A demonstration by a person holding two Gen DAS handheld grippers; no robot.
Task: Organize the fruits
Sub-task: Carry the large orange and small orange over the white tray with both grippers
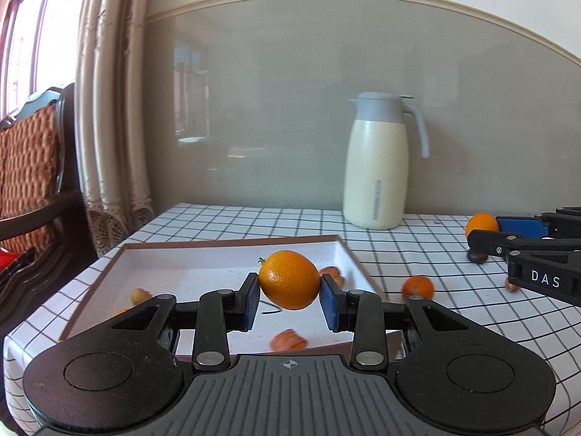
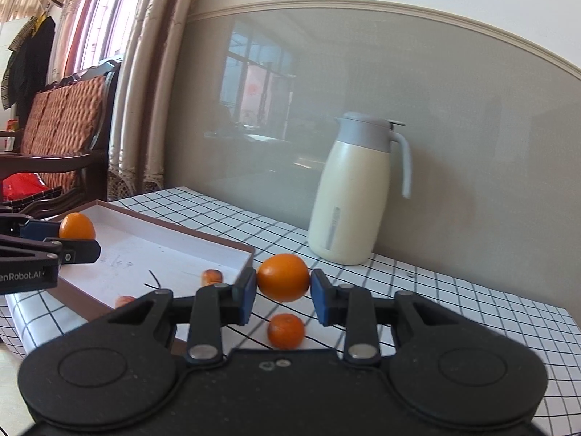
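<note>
Left gripper: jaws clamped on an orange, one blue pad on each side; fruit held clear above the tray.
Right gripper: jaws clamped on a second orange, held above the worktop just beside the tray's near corner.
Loose orange: lies on the worktop below the right gripper, outside the tray.
Tray: white floor, brown rim; a few small reddish-brown fruits lie in it, blurred, kind hard to tell.
Other loose items: small dark round bits on the worktop under the right gripper as seen from the left camera; too small to name.
Jug: cream with grey lid, upright at the back of the worktop by the wall, well apart from the tray.
Step in hand: carrying, both oranges gripped and in the air, neither yet set down.
Next move: likely lower each orange to the tray floor, clear of the small fruits, then part the jaws; the right one must first cross the rim.
Risk: round fruit may roll once freed.
</note>
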